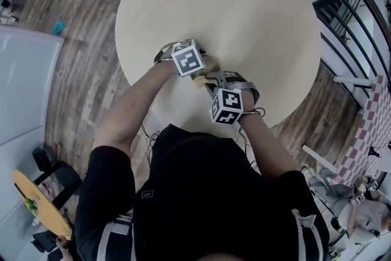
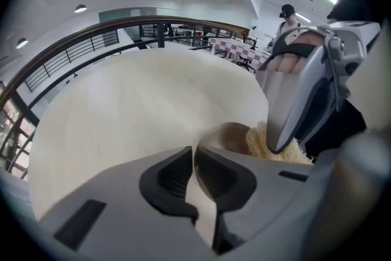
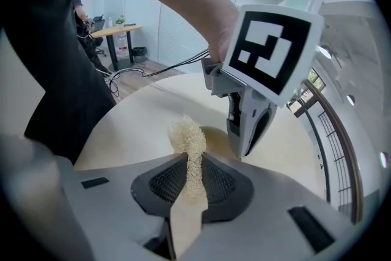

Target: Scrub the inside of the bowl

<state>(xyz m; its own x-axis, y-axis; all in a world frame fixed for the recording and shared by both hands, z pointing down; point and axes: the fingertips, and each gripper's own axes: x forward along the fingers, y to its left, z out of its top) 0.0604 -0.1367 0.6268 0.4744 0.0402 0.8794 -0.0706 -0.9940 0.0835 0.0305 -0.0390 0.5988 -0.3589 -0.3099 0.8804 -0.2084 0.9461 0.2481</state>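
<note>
A small tan bowl [image 1: 200, 81] sits near the front edge of the round pale table [image 1: 244, 9], between my two grippers. In the left gripper view the bowl's thin rim [image 2: 197, 148] runs between the jaws of my left gripper [image 2: 194, 156], which is shut on it; the brownish inside [image 2: 235, 133] shows just beyond. My right gripper [image 3: 186, 168] is shut on a yellowish mesh scrubber [image 3: 186, 137], whose tuft sticks up past the pads over the bowl [image 3: 214, 133]. The scrubber [image 2: 261, 145] touches the bowl's far side under the right gripper's fingertip [image 2: 276, 142]. The left gripper [image 3: 242, 151] reaches down beside the bowl.
The table's near edge lies right behind the grippers, against the person's body [image 1: 201, 192]. A dark railing [image 2: 91, 40] curves behind the table. Cables [image 3: 140, 73] run across the wooden floor towards a desk [image 3: 119, 27].
</note>
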